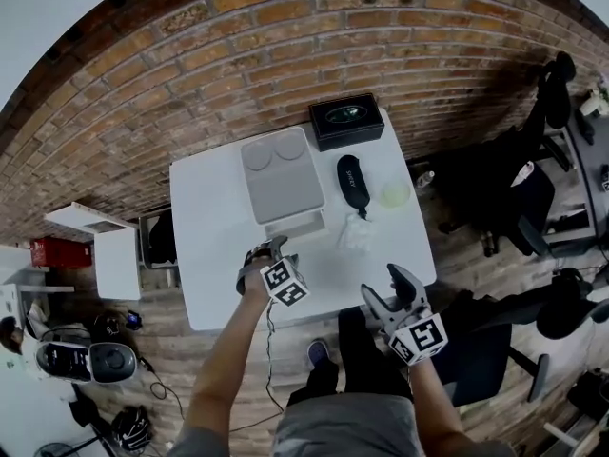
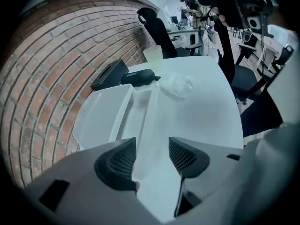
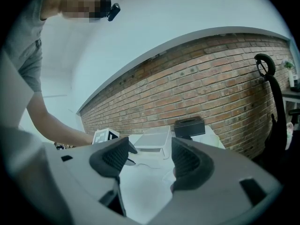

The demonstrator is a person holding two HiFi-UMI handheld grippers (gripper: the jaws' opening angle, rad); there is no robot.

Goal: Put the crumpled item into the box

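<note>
crumpled item (image 1: 359, 231) sits on the surface (image 1: 211, 255) beside the open box (image 1: 282, 181). left claw (image 2: 152, 154) is open at the box's near edge, right claw (image 3: 150, 162) open too, empty.

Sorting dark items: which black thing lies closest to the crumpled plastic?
The oblong black case, just behind the crumpled plastic; the square black box sits farther back.

An office, with swivel chairs (image 2: 157, 32) and desks (image 2: 186, 32) by a brick wall (image 1: 285, 36)
</note>
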